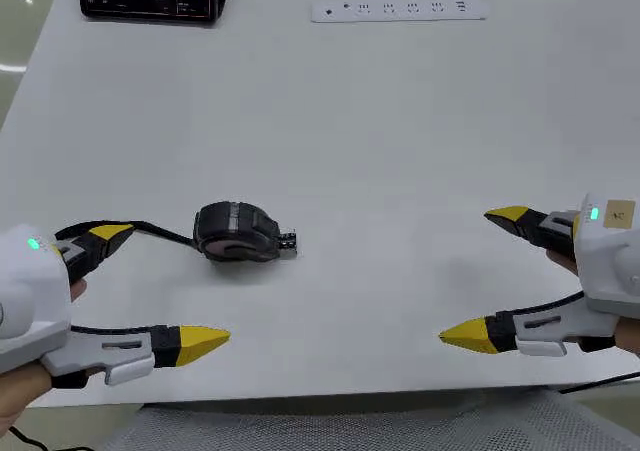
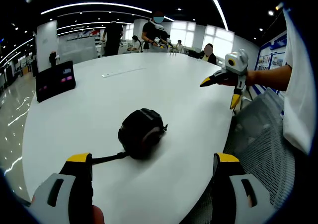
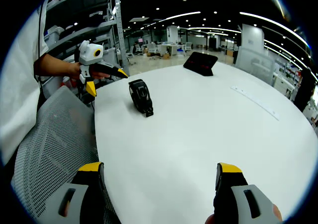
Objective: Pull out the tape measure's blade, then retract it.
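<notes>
The left gripper (image 1: 179, 283) is empty, with its jaws wide apart, and it hangs just to the left of the tape measure (image 1: 237, 233). The thin black strap (image 1: 160, 232) of the tape measure runs toward the farther jaw. The right gripper (image 1: 464, 276) is also apart and empty, well to the right of the tape measure.

The tape measure seems to stand upright on the white table (image 1: 400, 151), and its blade hook (image 1: 288, 241) points toward the right gripper. I judge the dark case to be hard, compact and rather heavy, and its round form may slip or turn. The left jaws should clamp its two flat sides. The hook is small and thin, so the right jaws must pinch it exactly. The blade is probably springy and will pull back strongly.
</notes>
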Available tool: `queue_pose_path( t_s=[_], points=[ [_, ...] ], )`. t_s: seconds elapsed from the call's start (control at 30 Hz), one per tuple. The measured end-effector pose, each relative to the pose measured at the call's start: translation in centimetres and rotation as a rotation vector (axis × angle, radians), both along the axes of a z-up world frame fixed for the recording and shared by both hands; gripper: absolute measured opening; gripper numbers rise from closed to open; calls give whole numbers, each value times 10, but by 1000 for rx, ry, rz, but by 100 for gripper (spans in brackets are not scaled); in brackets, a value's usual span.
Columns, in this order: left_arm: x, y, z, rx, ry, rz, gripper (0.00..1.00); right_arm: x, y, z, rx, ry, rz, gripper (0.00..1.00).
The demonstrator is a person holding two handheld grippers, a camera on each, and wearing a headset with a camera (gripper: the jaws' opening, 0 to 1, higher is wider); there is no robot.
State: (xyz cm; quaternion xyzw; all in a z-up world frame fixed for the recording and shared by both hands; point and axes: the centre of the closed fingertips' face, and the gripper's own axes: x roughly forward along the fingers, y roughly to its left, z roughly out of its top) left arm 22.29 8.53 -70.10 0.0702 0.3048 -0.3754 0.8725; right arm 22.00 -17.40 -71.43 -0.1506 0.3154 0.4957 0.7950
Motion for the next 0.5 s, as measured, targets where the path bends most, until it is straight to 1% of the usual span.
queue_pose_path(
  t_s=[0.17, 0.23, 0.27, 0.4, 0.5],
  points=[
    [1, 0, 0, 2, -3, -1, 99, 1, 1, 1, 10, -2, -8, 92],
    [1, 0, 0, -2, -4, -1, 99, 2, 1, 1, 7, -8, -11, 91],
    [1, -1, 0, -7, -3, -2, 99, 3, 2, 2, 17, -15, -12, 91],
    [3, -2, 0, -11, -2, 1, 99, 5, 1, 3, 22, -5, -20, 89],
    [4, -1, 0, -13, 3, 3, 99, 6, 1, 2, 15, -3, -18, 90]
  ],
)
